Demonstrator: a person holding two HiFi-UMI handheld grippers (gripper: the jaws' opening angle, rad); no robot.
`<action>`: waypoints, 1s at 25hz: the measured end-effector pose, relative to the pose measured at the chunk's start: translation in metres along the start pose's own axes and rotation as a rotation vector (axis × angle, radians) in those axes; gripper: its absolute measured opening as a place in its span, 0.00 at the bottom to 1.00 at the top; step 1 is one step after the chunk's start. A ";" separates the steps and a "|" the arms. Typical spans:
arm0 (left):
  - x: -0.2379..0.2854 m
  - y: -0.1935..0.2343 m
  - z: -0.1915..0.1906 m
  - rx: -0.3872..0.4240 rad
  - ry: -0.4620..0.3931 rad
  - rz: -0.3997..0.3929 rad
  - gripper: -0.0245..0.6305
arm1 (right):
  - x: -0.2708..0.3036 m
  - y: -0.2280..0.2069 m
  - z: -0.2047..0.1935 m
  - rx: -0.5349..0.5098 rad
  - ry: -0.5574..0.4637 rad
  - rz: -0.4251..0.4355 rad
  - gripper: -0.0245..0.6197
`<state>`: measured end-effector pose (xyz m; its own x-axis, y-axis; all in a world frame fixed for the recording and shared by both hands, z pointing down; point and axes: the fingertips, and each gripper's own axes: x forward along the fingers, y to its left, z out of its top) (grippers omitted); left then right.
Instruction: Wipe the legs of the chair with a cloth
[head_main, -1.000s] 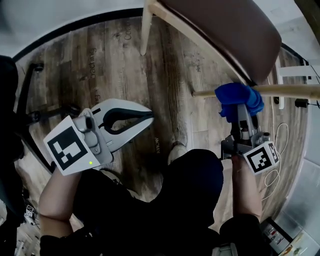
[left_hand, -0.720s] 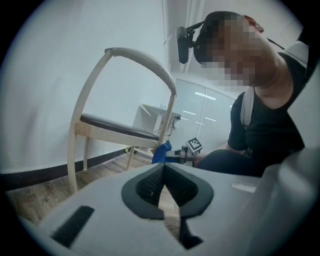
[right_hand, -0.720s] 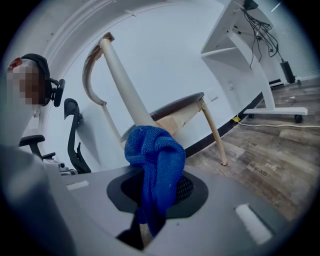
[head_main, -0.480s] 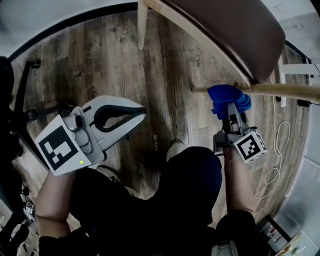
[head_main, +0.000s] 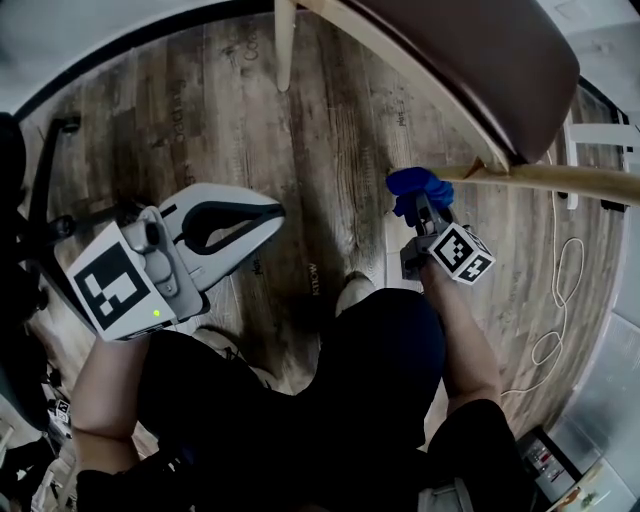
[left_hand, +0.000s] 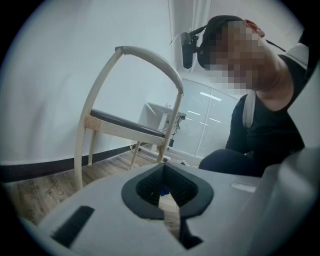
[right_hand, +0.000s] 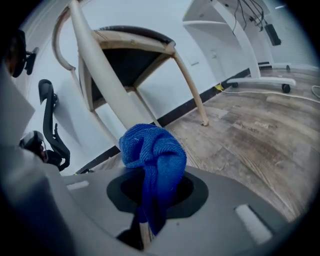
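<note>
Cloth (head_main: 414, 187): blue, nubby terry, bunched into a knot. In the head view it lies at 2 o'clock from centre, against the lower end of a chair leg (head_main: 545, 179), apparently touching it.

Right gripper (head_main: 424, 212): jaws pressed together on the cloth. In the right gripper view one fold hangs down through the dark oval between them and the rest bulges above.

Leg: pale wood, round, slim, tapering. A second leg (head_main: 285, 42) at 12 o'clock has the same finish.

Chair (left_hand: 131, 122): curved pale backrest hoop and a flat, smooth brown padded seat (head_main: 470, 60).

Left gripper (head_main: 270, 215): at 9 o'clock, well apart from the chair, white shell with black lining, tips brought together with nothing between them.

Floor (head_main: 200, 130): wood-grain planks, grey-brown.

A white cable (head_main: 556, 300) loops at 3 o'clock. A black office chair base (head_main: 55, 215) sits at 9 o'clock.
</note>
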<state>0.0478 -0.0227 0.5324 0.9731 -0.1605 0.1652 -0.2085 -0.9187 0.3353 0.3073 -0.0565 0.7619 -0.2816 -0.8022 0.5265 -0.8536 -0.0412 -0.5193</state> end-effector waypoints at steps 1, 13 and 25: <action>0.000 0.000 0.000 -0.001 0.000 0.002 0.04 | 0.007 -0.006 -0.009 0.013 0.017 -0.011 0.16; -0.006 0.003 -0.007 -0.012 0.014 0.024 0.04 | 0.067 -0.083 -0.093 0.072 0.234 -0.175 0.16; -0.007 0.000 -0.004 -0.009 -0.001 0.014 0.04 | 0.065 -0.082 -0.096 0.096 0.259 -0.183 0.16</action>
<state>0.0407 -0.0202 0.5352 0.9701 -0.1738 0.1692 -0.2231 -0.9130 0.3416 0.3171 -0.0483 0.9040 -0.2406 -0.5985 0.7642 -0.8584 -0.2363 -0.4553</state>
